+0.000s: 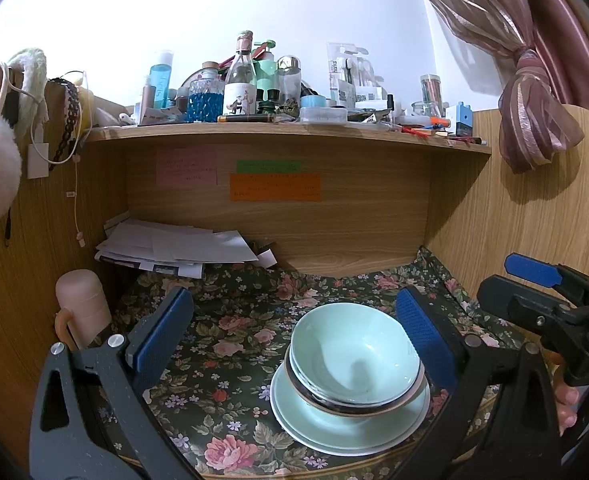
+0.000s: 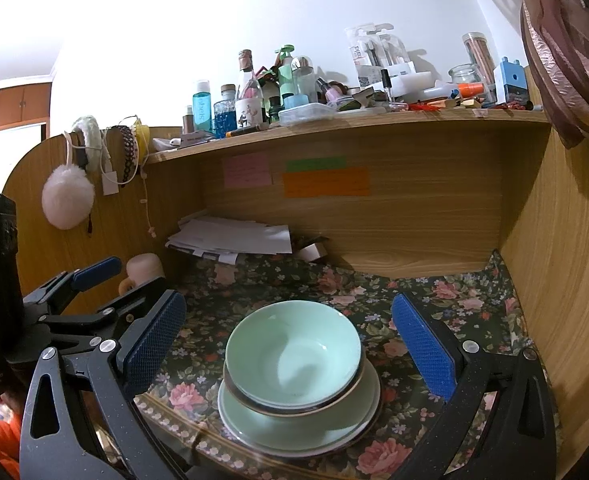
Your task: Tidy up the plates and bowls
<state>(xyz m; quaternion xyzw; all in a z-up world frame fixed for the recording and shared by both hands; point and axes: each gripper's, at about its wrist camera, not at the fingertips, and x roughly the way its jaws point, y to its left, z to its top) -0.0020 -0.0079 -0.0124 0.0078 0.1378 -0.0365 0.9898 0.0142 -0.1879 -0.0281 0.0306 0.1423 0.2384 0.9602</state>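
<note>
A desk nook with a floral tablecloth [image 2: 454, 300] holds one stack of pale green dishes near the front edge. Two bowls [image 2: 292, 354] sit nested, the outer one showing a dark, gold-edged rim, and they rest on stacked plates [image 2: 306, 428], at least two.

Both tongs hover above and apart from the stack. The left gripper [image 1: 294, 340] has its blue pads spread wide and holds nothing. The right gripper [image 2: 290, 344] is likewise spread wide and empty.

The dishes look like glazed ceramic: rigid, fairly heavy as a stack, slippery and breakable if dropped or knocked. A sensible hold would probably be pinching a bowl's rim wall, one pad inside and one outside. The plates lie flat, so their thin overhanging edge is likely the only place to grip.

A cluttered shelf [image 1: 286, 138] of bottles sits above.
</note>
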